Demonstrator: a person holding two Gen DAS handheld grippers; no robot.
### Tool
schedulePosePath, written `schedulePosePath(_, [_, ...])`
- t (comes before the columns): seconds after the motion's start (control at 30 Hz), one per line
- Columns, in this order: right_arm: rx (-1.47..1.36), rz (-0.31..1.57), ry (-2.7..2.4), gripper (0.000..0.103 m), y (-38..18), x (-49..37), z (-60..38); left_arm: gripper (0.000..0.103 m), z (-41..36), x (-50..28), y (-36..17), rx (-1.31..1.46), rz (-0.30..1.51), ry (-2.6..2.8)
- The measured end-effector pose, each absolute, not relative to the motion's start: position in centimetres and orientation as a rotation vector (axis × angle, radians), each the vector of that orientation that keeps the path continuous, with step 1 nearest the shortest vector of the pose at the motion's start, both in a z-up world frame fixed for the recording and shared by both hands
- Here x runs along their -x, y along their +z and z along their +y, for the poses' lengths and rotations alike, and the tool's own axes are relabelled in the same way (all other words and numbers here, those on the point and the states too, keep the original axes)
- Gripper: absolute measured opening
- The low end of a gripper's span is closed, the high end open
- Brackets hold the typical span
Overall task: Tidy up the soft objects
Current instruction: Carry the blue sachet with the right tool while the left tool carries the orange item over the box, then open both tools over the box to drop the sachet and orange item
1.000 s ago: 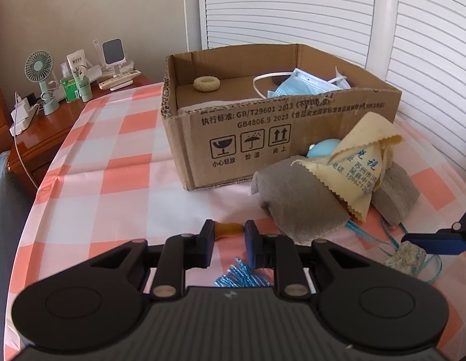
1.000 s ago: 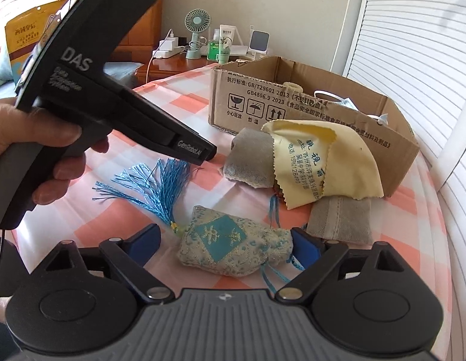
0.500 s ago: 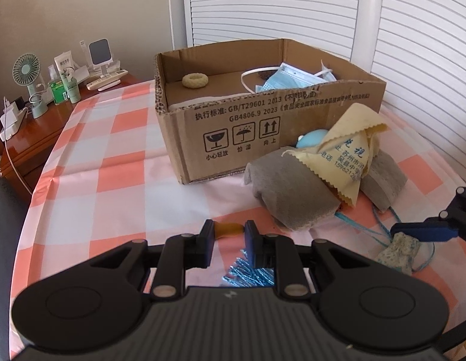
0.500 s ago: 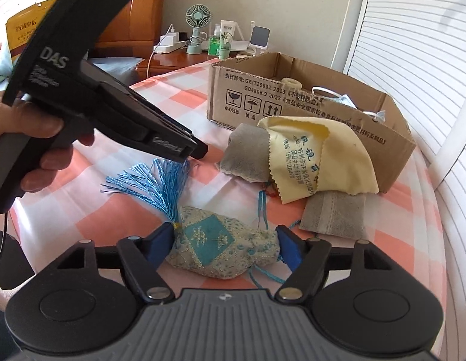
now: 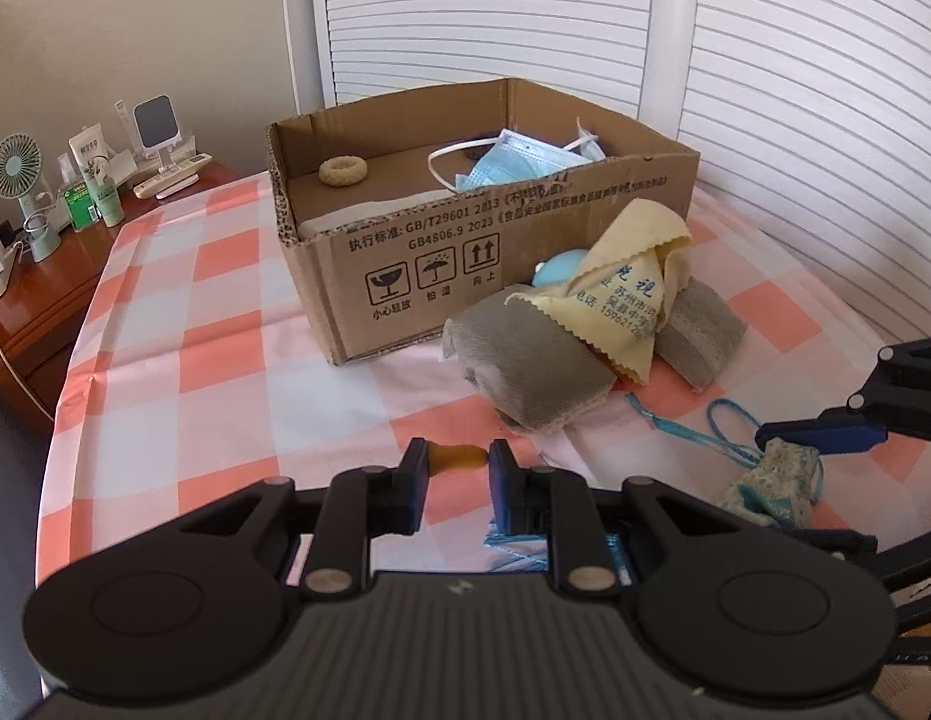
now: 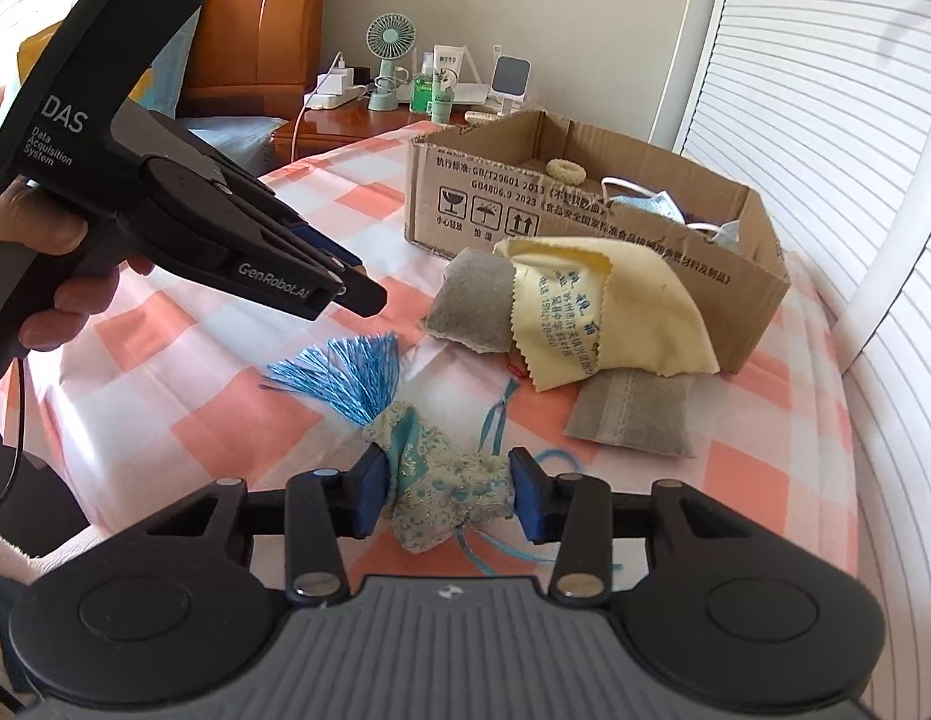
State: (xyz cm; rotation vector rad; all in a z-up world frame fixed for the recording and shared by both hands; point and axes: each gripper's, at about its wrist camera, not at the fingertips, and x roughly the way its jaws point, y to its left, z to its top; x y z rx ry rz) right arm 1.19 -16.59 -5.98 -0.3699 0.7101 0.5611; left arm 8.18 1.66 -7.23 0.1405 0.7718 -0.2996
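1. My landmark is the wooden nightstand (image 6: 345,126), reddish-brown and glossy.
2. On its top: a mint desk fan (image 6: 390,63), a white power strip (image 6: 336,97) with plugged chargers, a green bottle (image 6: 422,93), a tube (image 6: 447,69), and a phone stand (image 6: 512,78).
3. Behind it a plain beige wall (image 6: 525,0).
4. Left of it, a tall wooden headboard (image 6: 255,12) in the same wood.
5. Right of it, white louvered shutters (image 5: 495,18) line that whole side; daylight glows through the slats.
6. In front of it, a surface under a pink-and-white checked cloth (image 5: 183,312), sunlit.
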Motion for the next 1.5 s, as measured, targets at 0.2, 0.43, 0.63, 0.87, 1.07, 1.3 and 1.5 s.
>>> schedulePosePath(0.2, [0.384,0.683,0.566,0.048,-3.6,-0.7,-17.6,0.020,1.9,-7.3,-5.4,-0.150,0.775,-0.347])
schedulePosePath(0.43, [0.355,0.663,0.553,0.048,-0.2,-2.3,-19.3,0.020,1.7,-7.6,-2.4,-0.185,0.764,-0.404])
schedulePosePath(0.63, [0.353,0.625,0.536,0.048,2.6,-4.4,-20.1,0.020,1.0,-9.5,0.6,-0.202,0.716,-0.428])
schedulePosePath(0.87, [0.328,0.588,0.515,0.048,5.3,-7.8,-21.0,0.020,0.0,-15.3,2.9,-0.196,0.682,-0.417])
schedulePosePath(1.07, [0.314,0.574,0.496,0.048,6.8,-10.5,-21.3,0.020,-0.8,-22.0,3.2,-0.205,0.682,-0.378])
schedulePosePath(1.3, [0.293,0.560,0.481,0.048,7.6,-12.4,-21.6,0.085,-0.3,-27.9,1.1,-0.154,0.719,-0.264])
schedulePosePath(1.5, [0.277,0.567,0.471,0.048,7.4,-14.3,-21.5,0.094,1.4,-25.5,1.2,-0.115,0.677,-0.219])
